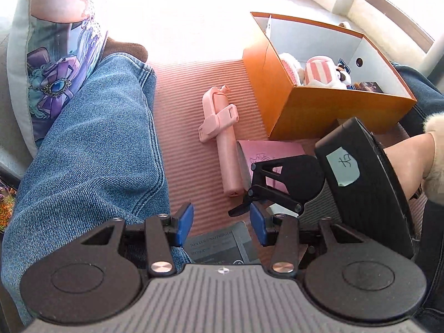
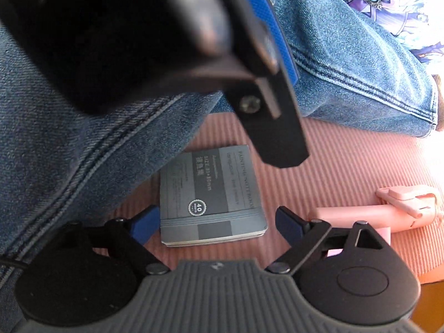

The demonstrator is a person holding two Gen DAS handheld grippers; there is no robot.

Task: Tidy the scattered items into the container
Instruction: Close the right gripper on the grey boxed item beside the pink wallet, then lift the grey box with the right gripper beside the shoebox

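Your right gripper (image 2: 215,226) is spread wide, nothing pinched; its blue pads flank the small grey square painting notebook (image 2: 211,194) lying flat on the pink ribbed mat (image 2: 347,161), beside your denim leg (image 2: 83,152). Left gripper (image 1: 222,222) hangs half-spread above it, empty. Pink folded selfie stick (image 1: 222,144) lies mid-mat, near the orange cardboard box (image 1: 319,111) w/ plush toys (image 1: 319,73).

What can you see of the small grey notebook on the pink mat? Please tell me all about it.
The grey notebook is a small, thick block of pages with a dark grey cover, a paler band and white print, including a round "40" mark. It lies flat on the ribbed pink mat, beside a denim-clad leg. The right tool is open, its blue pads on either side of the near edge, not pressing. Nothing holds it.
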